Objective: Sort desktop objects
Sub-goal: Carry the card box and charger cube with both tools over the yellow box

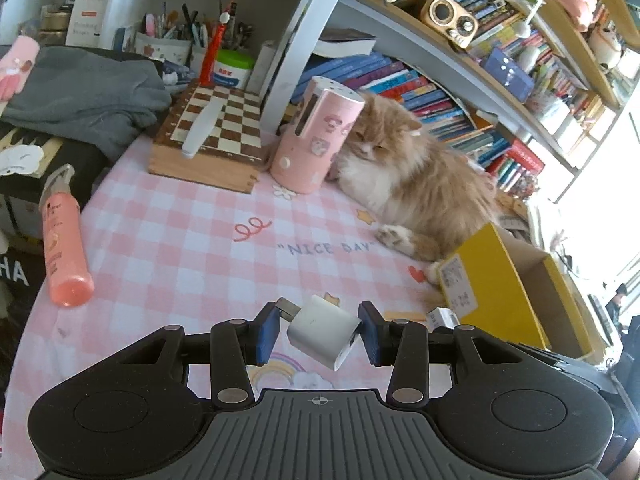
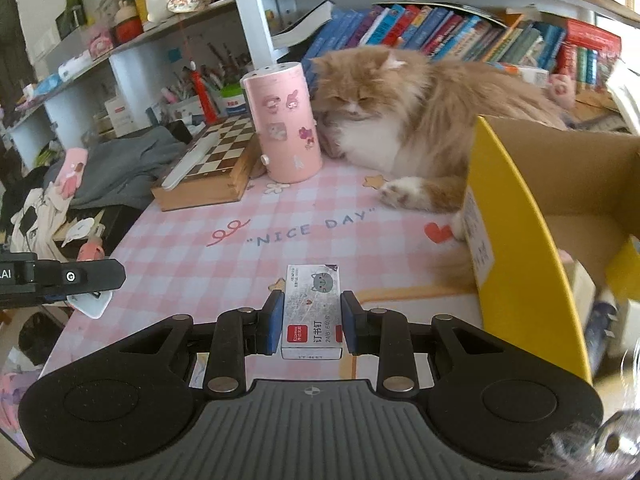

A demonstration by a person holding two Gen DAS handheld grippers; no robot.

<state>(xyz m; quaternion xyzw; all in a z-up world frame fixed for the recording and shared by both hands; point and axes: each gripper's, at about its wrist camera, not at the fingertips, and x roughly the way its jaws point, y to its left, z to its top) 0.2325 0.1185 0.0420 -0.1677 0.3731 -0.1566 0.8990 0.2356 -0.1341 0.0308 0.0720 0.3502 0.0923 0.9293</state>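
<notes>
Two grippers are loaded at once. The left gripper (image 1: 320, 330) pinches a white charger plug (image 1: 322, 332) skewed between its blue pads, lifted clear of the pink checked tablecloth (image 1: 192, 240). The right gripper (image 2: 312, 320) is clamped on a small box of staples (image 2: 313, 312), also off the cloth. This looks like the carrying step of the sort. Just to the right stands an open yellow cardboard box (image 2: 516, 248), probably the drop spot. Next, each item needs lifting over its wall before release, staying clear of the cat (image 2: 400, 120) lying against it.
</notes>
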